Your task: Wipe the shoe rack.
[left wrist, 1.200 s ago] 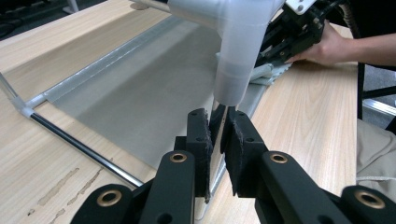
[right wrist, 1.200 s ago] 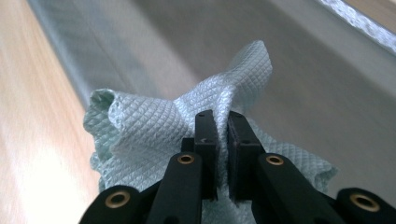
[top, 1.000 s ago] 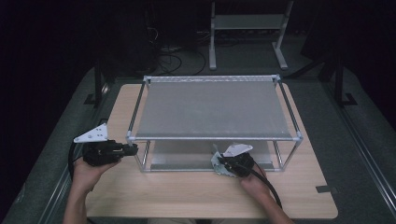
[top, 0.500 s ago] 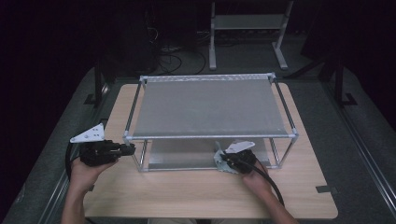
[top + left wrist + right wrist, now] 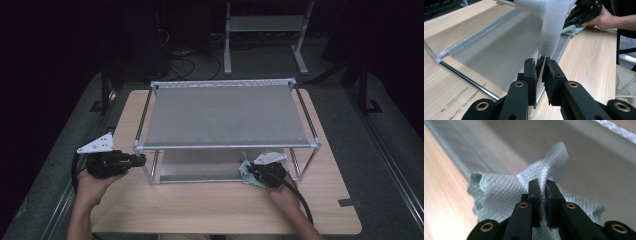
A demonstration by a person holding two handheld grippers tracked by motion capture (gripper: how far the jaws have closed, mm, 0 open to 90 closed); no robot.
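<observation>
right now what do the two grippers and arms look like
Both grippers, left gripper and right gripper, are black, each topped by a pale three-cornered plate. Their fingers are black with brass-coloured pivot rings. A black cable trails from the right one. Forearms are bare, no sleeves.

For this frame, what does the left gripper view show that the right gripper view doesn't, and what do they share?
Left gripper view: the left tongs clamped on the thin upright post of the metal frame, just below its white corner joint, with the person's other hand farther off.

Right gripper view: the right tongs pinching a fold of the pale green cloth, its woven texture seen up close.

Both: the wooden table and the grey sheet on the frame's lower level.
</observation>
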